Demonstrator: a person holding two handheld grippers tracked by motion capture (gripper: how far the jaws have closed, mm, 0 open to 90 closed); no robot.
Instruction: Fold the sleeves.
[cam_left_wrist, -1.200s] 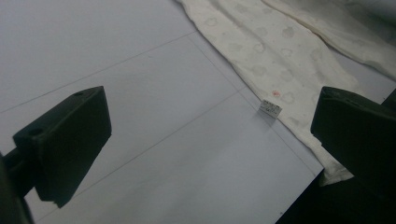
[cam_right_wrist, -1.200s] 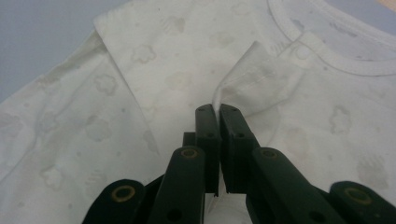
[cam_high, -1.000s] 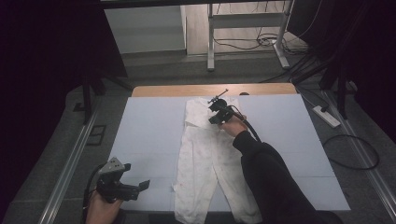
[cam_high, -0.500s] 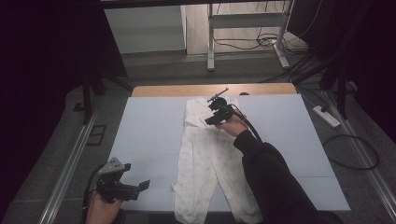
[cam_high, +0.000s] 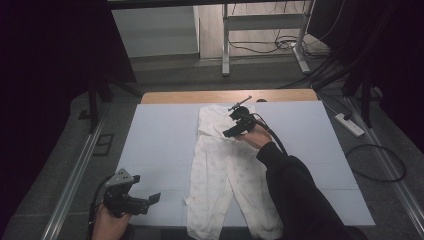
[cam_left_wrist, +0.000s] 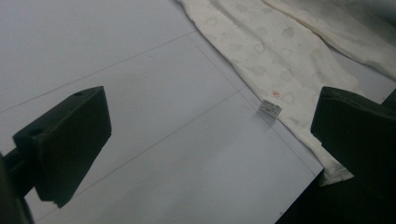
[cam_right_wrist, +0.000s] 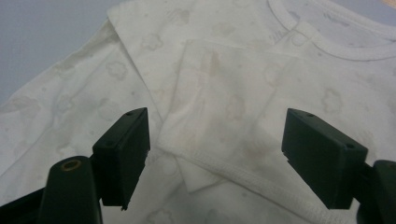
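Observation:
A cream baby one-piece (cam_high: 225, 170) with a faint cloud print lies flat down the middle of the table, neck at the far end, legs toward me. My right gripper (cam_high: 227, 134) hovers over its chest. In the right gripper view its jaws have just been opening and now stand wide apart (cam_right_wrist: 215, 154), with the folded-in sleeve (cam_right_wrist: 224, 112) lying loose between them and no pad pressing on it. My left gripper (cam_high: 150, 200) is held at the table's near left corner, open and empty (cam_left_wrist: 210, 140), beside a garment leg (cam_left_wrist: 261, 51) with a small label (cam_left_wrist: 270, 108).
The garment rests on a pale blue-white board (cam_high: 160, 145) with a wooden strip (cam_high: 200, 96) along the far edge. A metal rail (cam_high: 75, 175) runs along the left. On the floor at the right lie a power strip (cam_high: 348, 125) and cables.
The right hand has drawn back very slightly toward me over the garment's chest. The left hand and its gripper have kept still.

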